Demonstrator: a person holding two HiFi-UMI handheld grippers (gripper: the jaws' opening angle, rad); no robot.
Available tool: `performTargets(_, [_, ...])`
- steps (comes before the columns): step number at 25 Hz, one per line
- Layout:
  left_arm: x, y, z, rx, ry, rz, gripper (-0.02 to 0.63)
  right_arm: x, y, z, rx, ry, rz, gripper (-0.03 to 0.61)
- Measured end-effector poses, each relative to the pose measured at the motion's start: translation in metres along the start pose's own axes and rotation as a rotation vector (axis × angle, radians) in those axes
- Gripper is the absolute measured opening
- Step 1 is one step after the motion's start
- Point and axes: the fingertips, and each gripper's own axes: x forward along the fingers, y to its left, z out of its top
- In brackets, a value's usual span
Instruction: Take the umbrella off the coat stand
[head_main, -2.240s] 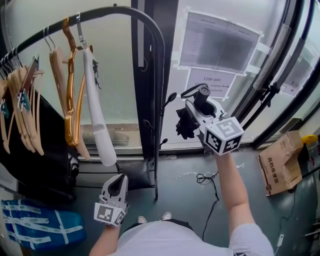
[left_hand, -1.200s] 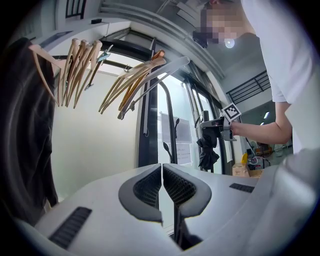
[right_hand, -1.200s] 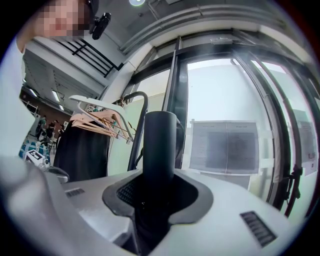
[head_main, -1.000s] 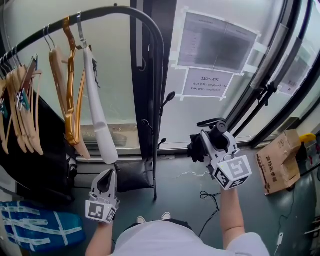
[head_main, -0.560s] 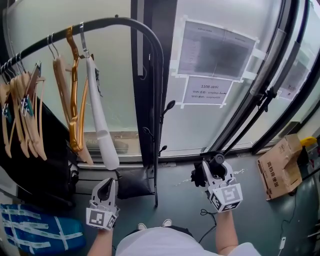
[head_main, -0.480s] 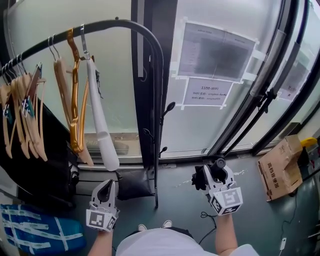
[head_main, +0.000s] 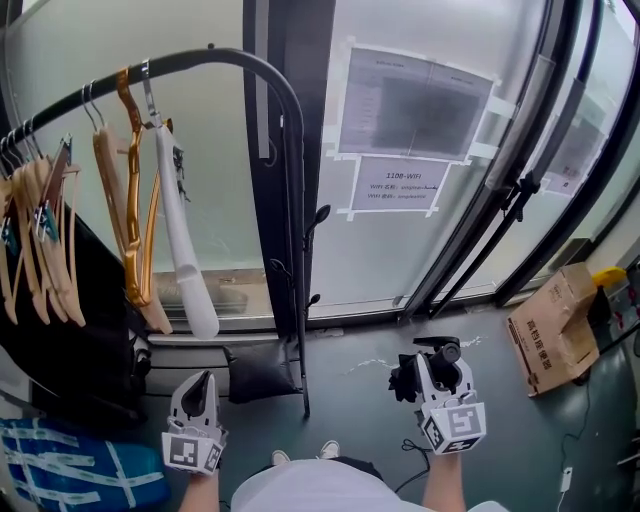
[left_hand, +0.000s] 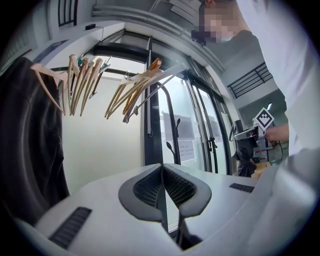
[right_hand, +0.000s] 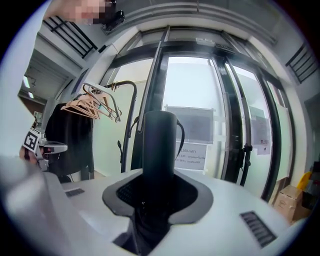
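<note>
Right gripper (head_main: 435, 362) is clamped on the umbrella (head_main: 404, 378): in its own view the dark, round handle stands upright between the two pads, and both pads press on it. A thin strap loops off the handle's right side. From the head view I see the folded black canopy bunched just left of the jaws, held over the grey floor (head_main: 350, 385) near the bottom rail of the glass door (head_main: 470, 190).

Left gripper (head_main: 202, 385) has its jaws together with nothing between them; its own view shows the two ribbed pads meeting along one line. It sits low at the left of the head view, near the foot of the coat stand (head_main: 296, 250).

I read the umbrella as off the stand: it hangs well to the right of the black upright post, touching none of the post's hooks.

On the stand's curved top rail hang several wooden hangers (head_main: 40, 240), an amber one (head_main: 132, 200) and a white hanger (head_main: 180, 250). A black garment (head_main: 60, 340) hangs below the wooden ones. Two printed sheets (head_main: 415, 105) are taped to the glass, and a cardboard box (head_main: 550, 325) lies at the floor's right edge.
</note>
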Motion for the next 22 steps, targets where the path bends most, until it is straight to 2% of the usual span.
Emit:
performTargets(7, [-0.012,-0.006,-0.001,-0.004,0.019,-0.004,0.029,-0.012,-0.010,-0.004,0.014,0.006,-0.034,0.144])
performTargets(22, [-0.026,-0.013,-0.001,0.001,0.021,-0.001,0.029,-0.013,0.008,0.002,-0.010,-0.007,0.004,0.144])
